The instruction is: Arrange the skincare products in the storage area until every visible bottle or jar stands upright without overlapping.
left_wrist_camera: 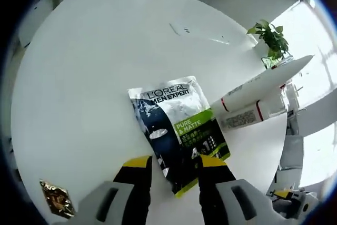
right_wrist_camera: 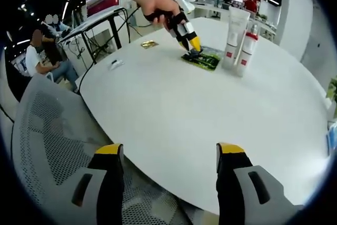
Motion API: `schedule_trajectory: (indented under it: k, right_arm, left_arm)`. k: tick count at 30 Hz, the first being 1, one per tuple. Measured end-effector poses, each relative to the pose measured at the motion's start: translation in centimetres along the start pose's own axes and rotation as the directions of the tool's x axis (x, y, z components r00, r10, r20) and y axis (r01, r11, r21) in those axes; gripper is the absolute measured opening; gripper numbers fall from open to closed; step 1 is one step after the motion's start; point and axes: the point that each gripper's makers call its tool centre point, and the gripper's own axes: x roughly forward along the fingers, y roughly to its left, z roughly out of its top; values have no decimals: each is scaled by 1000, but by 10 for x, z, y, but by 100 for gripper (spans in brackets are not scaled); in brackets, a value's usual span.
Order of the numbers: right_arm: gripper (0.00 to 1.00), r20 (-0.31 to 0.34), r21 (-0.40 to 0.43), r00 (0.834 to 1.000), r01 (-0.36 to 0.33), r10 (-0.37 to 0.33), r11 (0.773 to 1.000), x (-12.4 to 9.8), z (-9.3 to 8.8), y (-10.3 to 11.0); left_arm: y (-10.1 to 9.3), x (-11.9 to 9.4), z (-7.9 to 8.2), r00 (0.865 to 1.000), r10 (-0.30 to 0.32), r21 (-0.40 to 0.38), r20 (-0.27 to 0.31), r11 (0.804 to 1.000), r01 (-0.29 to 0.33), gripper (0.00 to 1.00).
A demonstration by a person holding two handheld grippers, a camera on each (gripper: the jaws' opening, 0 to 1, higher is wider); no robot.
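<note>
Left gripper, yellow-tipped jaws spread open, straddles the lower edge of a flat black-and-green foil sachet on the round white table. Left gripper view also shows a gold wrapper. Right gripper hangs open and empty at the table's near edge; its view shows a white tube and a red-capped white bottle upright just beside the sachet, and a grey mesh chair.

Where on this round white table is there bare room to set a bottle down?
The round white table is bare across its near half, from the right gripper up to the flat green-and-black sachet. It is crowded around that sachet: the left gripper, a white tube and a red-capped white bottle.
</note>
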Motion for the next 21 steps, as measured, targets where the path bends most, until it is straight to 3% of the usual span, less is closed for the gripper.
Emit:
schedule_trajectory:
  k: [11, 21]
  right_arm:
    - [67, -5, 5, 1000, 8, -8, 1000, 0, -1, -2]
    - [67, -7, -2, 1000, 7, -7, 1000, 0, -2, -2]
  left_arm:
    - [-4, 9, 5, 1000, 8, 59, 14, 998, -9, 36]
    - [-9, 11, 3, 1000, -5, 56, 9, 998, 5, 36]
